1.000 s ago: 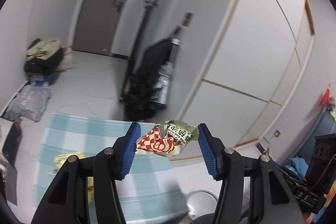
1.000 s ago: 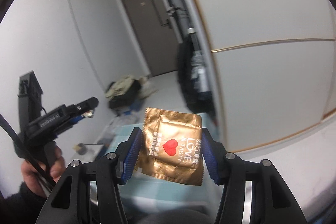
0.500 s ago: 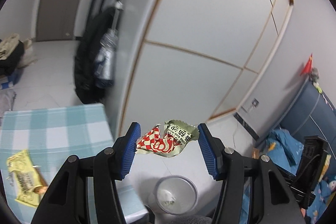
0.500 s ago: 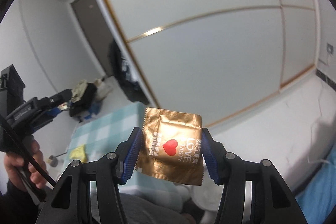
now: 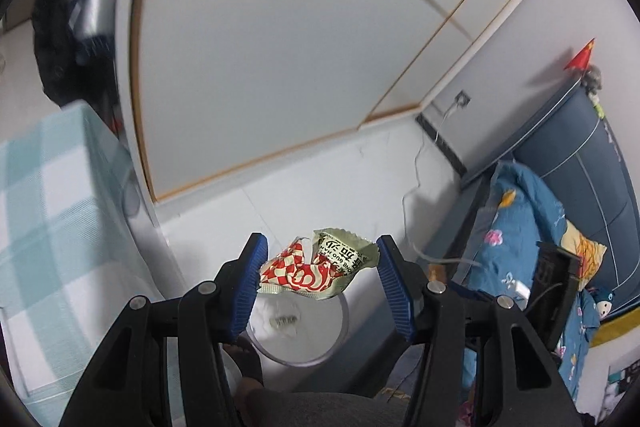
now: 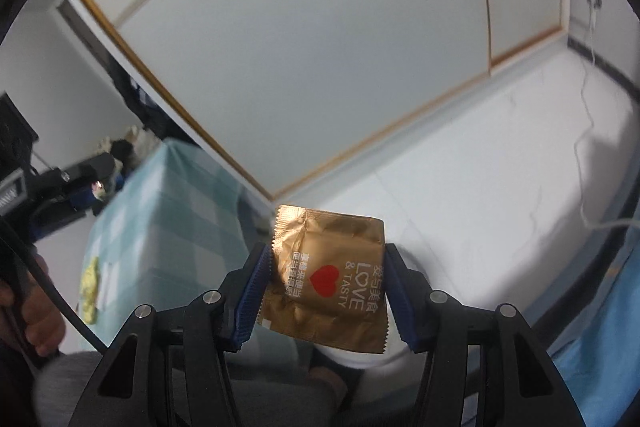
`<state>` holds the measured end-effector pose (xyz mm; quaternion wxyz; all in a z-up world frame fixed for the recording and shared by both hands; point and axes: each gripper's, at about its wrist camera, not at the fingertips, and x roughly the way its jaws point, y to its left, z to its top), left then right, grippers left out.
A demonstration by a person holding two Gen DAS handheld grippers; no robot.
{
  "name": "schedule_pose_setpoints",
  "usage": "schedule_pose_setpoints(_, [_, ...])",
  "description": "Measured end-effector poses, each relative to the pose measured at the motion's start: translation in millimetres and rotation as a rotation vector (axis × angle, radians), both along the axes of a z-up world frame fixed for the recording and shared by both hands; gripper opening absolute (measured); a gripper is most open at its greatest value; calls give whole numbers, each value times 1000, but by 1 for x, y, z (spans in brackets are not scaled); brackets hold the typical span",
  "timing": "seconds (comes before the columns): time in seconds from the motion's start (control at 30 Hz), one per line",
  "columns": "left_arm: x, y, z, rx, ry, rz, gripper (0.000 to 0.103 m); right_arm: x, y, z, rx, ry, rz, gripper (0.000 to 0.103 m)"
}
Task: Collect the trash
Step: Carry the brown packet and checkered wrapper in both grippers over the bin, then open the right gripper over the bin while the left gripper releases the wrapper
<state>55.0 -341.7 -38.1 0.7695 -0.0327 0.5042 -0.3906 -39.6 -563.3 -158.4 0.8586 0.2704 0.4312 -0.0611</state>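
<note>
From where I sat, the left gripper (image 5: 318, 269) was tilted downward over the floor, its blue pads (image 5: 250, 281) pinching a crumpled red-and-white checked wrapper (image 5: 316, 269) with a pale green end between them. Directly beneath that wrapper, in the left wrist view, I saw the round trash bin (image 5: 298, 323) with its white liner and a small scrap lying inside. The checked teal tablecloth (image 5: 44, 211) filled the left of that view, and the blue floral bedding (image 5: 532, 235) lay to the right, beside a dark blue headboard (image 5: 580, 163). The right gripper (image 6: 326, 277) was held level with a slight downward lean, its pads (image 6: 254, 291) pressed onto the two side edges of a gold foil packet (image 6: 326, 271) printed with a red heart, so the packet stood flat-on to the camera. Under the packet a pale rounded shape showed, but I could not tell whether it was the bin. In the right wrist view the table's cloth (image 6: 168, 227) carried a yellow wrapper (image 6: 89, 289) near its edge, and the person's left hand (image 6: 34, 311) gripped the other tool's handle at the far left. Behind both grippers stood the white wardrobe doors (image 6: 300, 47) with thin gold trim.
</note>
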Motion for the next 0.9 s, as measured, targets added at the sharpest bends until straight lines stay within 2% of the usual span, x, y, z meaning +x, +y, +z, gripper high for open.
schedule_pose_setpoints(0.2, [11,-18,-38,55,103,-22,51,16,-2,-62,53,122,35,57])
schedule_pose_setpoints(0.43, [19,-36,-73,108,195,-58,51,28,-2,-110,121,214,44,60])
schedule_pose_setpoints(0.63, [23,-50,-93,151,228,-95,51,28,3,-131,149,260,65,66])
schedule_pose_setpoints(0.7, [23,-55,-100,159,241,-105,51,26,2,-134,159,269,61,73])
schedule_pose_setpoints(0.9, [22,-69,-119,192,295,-154,51,12,-5,-128,163,276,50,75])
